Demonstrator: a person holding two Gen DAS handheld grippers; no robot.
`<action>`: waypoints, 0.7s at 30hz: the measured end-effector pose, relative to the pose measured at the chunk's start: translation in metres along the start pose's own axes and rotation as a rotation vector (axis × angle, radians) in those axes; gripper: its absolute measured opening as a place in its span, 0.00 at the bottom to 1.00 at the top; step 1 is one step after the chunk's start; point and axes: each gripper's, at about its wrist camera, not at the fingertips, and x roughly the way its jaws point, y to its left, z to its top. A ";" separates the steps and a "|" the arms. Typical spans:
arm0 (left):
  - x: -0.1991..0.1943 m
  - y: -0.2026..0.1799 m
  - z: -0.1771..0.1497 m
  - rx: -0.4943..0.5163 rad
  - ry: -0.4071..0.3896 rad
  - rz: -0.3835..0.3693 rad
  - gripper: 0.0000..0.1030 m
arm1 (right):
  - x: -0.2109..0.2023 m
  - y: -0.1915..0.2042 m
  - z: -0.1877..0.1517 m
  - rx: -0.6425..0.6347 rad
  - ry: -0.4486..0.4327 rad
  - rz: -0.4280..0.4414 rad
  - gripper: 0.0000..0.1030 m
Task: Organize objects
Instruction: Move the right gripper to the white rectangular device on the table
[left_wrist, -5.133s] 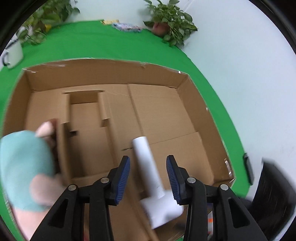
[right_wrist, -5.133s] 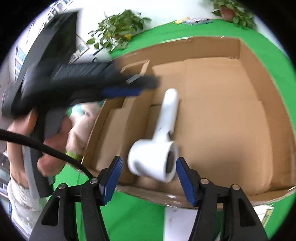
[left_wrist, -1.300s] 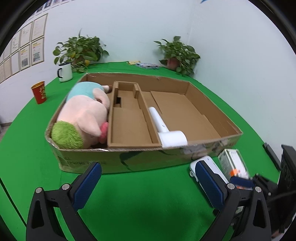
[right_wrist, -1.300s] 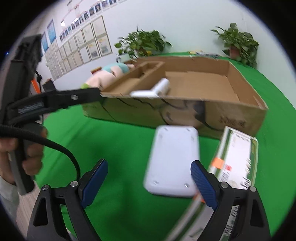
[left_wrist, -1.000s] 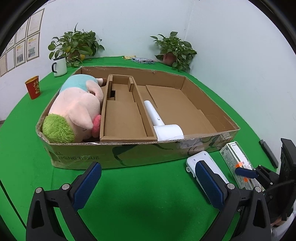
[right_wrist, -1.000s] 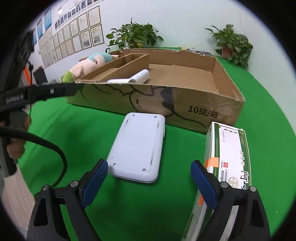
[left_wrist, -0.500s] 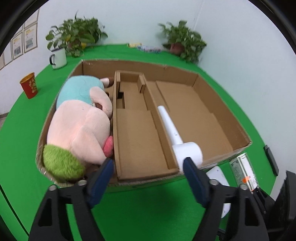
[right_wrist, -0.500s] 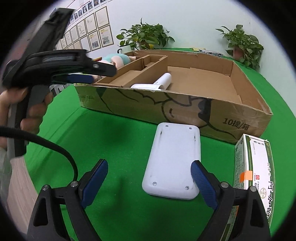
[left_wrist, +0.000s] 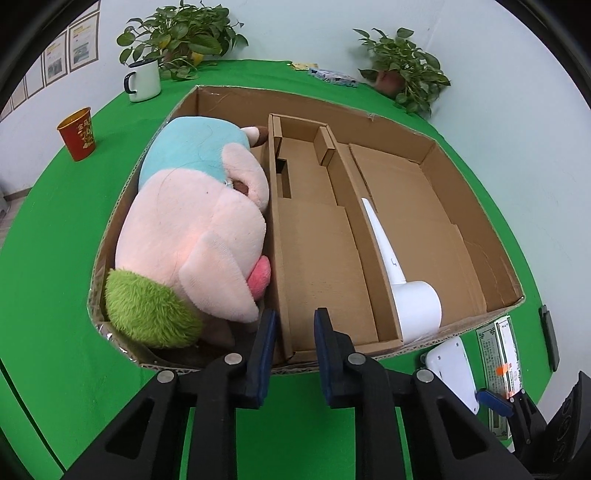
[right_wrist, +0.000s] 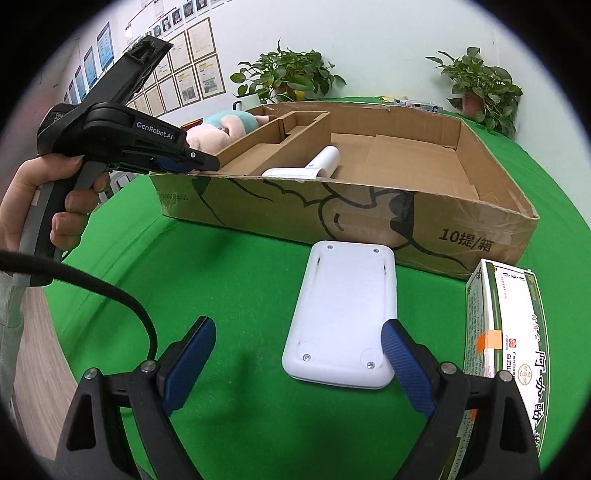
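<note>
One cardboard box (left_wrist: 476, 310) sits on the green table (left_wrist: 55, 229), split by cardboard dividers into three lengthwise bays. One plush pig (left_wrist: 192, 236), pink with a pale blue body and a green tuft at its near end, fills the left bay. The middle bay holds only its cardboard insert. One white hair dryer (left_wrist: 406, 284) lies in the right bay, hard against the divider, barrel toward the near wall and handle pointing far.

Outside the box, near its right end, lie two things: one white flat device (right_wrist: 347, 314) with rounded corners, its underside up showing screws and round feet, and one green-and-white carton (right_wrist: 513, 332) with an orange tag, just to its right.

At the far edge stand two potted plants (left_wrist: 181, 37), one white enamel mug (left_wrist: 142, 79) and one red cup (left_wrist: 79, 133).

The left gripper (left_wrist: 291, 347) hovers over the box's near wall at the left divider, its jaws narrow and closing, nothing pinched between them. The right gripper (right_wrist: 299, 362) stands wide over the white device's near end, its right fingertip (right_wrist: 397, 345) at the device's edge, the left one well clear.
</note>
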 end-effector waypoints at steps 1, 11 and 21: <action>0.000 -0.001 0.000 0.001 0.000 0.007 0.18 | 0.000 0.000 0.000 0.002 -0.001 0.002 0.89; -0.025 -0.013 -0.008 0.019 -0.084 0.026 0.48 | 0.004 -0.007 0.003 0.046 0.001 -0.058 0.89; -0.050 -0.041 -0.051 0.134 -0.104 -0.121 0.48 | 0.001 0.004 0.007 -0.012 0.019 -0.126 0.32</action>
